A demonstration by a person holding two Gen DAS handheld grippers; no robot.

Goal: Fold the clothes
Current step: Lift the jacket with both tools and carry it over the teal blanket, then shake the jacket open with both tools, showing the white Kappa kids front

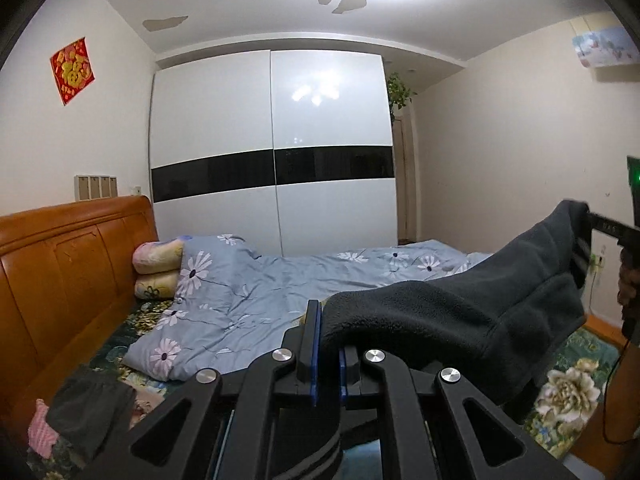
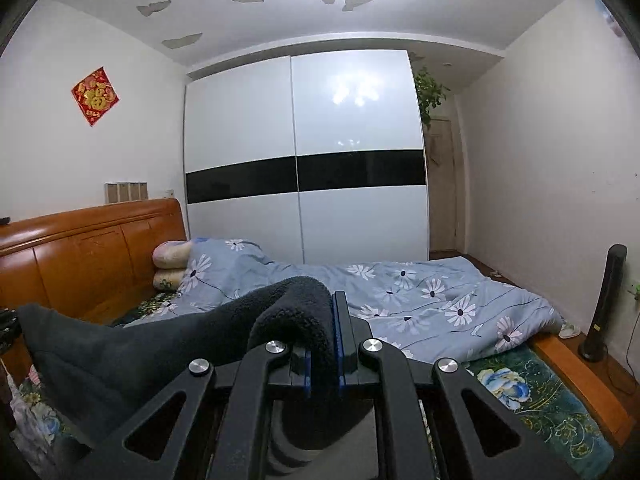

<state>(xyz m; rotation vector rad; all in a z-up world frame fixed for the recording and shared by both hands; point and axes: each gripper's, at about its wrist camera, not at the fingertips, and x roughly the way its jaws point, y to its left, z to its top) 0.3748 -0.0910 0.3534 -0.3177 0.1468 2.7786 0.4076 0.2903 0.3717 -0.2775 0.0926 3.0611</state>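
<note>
A dark grey fleece garment [image 1: 460, 312] hangs stretched between my two grippers above the bed. My left gripper [image 1: 326, 332] is shut on one end of it, the cloth bunched between the blue-padded fingers. In the left wrist view the other end rises to my right gripper [image 1: 582, 236] at the right edge. In the right wrist view my right gripper [image 2: 324, 336] is shut on the thick fleece edge [image 2: 292, 308], and the garment trails off to the left and downward.
A blue floral quilt [image 2: 420, 292] lies across the bed, with stacked pillows [image 1: 158, 270] by the wooden headboard [image 1: 68, 264]. More clothes [image 1: 80, 412] lie at the bed's near left. A white wardrobe [image 2: 304, 152] stands behind. A black tower fan [image 2: 604, 304] stands on the right.
</note>
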